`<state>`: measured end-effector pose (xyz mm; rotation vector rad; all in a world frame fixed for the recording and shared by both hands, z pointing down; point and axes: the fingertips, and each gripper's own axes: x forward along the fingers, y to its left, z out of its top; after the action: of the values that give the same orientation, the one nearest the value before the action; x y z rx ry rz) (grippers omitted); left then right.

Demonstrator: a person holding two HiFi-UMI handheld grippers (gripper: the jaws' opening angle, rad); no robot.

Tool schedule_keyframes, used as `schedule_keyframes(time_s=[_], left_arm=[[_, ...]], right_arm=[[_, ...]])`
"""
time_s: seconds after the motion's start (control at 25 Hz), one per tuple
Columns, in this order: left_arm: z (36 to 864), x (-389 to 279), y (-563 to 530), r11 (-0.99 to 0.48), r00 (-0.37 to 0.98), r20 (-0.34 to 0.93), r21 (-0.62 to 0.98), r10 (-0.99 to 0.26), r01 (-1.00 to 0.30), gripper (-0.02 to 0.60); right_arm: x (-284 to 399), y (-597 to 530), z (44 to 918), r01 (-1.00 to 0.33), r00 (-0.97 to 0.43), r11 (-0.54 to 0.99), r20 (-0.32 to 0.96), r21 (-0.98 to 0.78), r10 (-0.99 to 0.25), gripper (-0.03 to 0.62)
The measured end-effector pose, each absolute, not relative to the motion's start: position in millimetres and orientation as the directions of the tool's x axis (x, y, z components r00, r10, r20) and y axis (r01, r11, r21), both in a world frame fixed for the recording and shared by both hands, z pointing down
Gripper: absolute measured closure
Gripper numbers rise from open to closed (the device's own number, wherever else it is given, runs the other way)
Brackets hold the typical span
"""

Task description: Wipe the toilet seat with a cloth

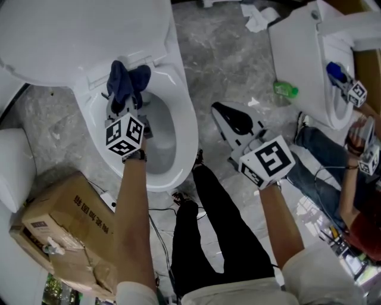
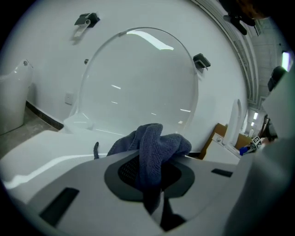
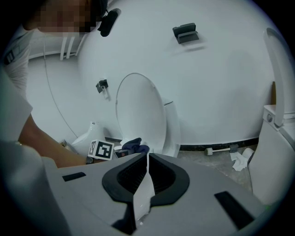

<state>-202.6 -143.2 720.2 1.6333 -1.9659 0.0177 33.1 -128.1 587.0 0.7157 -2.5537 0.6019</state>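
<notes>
A dark blue cloth (image 1: 127, 82) hangs bunched from my left gripper (image 1: 122, 100), whose jaws are shut on it, over the back of the white toilet seat (image 1: 189, 122) near the hinge. The lid (image 1: 71, 36) stands raised behind it. In the left gripper view the cloth (image 2: 154, 145) bulges out between the jaws of the left gripper (image 2: 153, 182) in front of the lid (image 2: 138, 83). My right gripper (image 1: 229, 116) is shut and hovers over the floor to the right of the bowl. In its own view the right gripper (image 3: 146, 161) shows only a thin white sliver between the jaws.
A cardboard box (image 1: 65, 229) sits at the lower left beside the toilet. A second toilet (image 1: 306, 56) stands at the upper right, where another person (image 1: 351, 179) works with grippers. A green bottle (image 1: 286, 89) and crumpled tissue (image 1: 259, 18) lie on the marble floor.
</notes>
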Motion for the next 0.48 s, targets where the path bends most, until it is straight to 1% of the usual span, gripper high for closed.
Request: schedule_keyframes(time_s=[0.28, 0.48], left_arm=[[721, -128, -162, 0.04, 0.128, 0.428, 0.362, -0.895, -0.931, 0.541], [717, -78, -160, -0.134, 0.283, 0.436, 0.342, -0.854, -0.93, 0.541]], right_arm=[[38, -126, 587, -0.574, -0.772, 0.766, 0.501, -0.288, -0.39, 0.559], [43, -122, 585, -0.581, -0.769, 0.761, 0.501, -0.288, -0.398, 0.559]])
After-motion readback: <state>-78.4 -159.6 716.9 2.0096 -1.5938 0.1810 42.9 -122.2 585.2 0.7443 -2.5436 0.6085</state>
